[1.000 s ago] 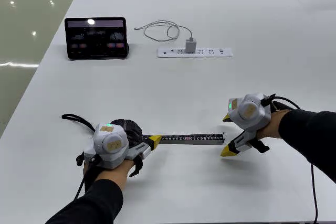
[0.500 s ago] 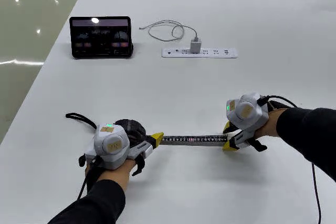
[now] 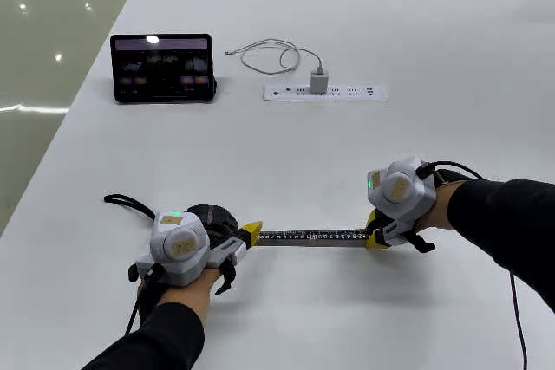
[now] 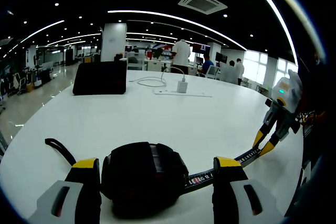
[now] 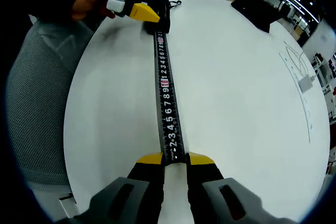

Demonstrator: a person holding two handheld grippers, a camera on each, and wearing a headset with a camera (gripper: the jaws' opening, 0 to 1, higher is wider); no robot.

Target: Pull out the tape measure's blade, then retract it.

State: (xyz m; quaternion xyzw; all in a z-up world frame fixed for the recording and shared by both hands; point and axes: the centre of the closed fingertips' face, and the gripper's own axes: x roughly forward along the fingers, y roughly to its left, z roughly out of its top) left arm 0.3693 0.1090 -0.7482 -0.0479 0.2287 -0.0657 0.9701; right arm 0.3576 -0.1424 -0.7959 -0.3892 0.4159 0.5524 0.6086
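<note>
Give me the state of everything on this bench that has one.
left claw: shut on tape measure case
blade: pulled out, flat on table
right claw: shut on blade's end
tablet: upright, screen lit
charger: plugged into power strip
cable: loosely coiled

On the one table (image 3: 451, 49), two grippers are counted, the left gripper (image 4: 152, 165) and the right gripper (image 5: 176, 158), and one tape measure (image 3: 213, 217). Toward the far edge, one tablet (image 3: 162, 67), one power strip (image 3: 345, 93), one charger (image 3: 318, 81) and one coiled cable (image 3: 264, 52) are counted.
</note>
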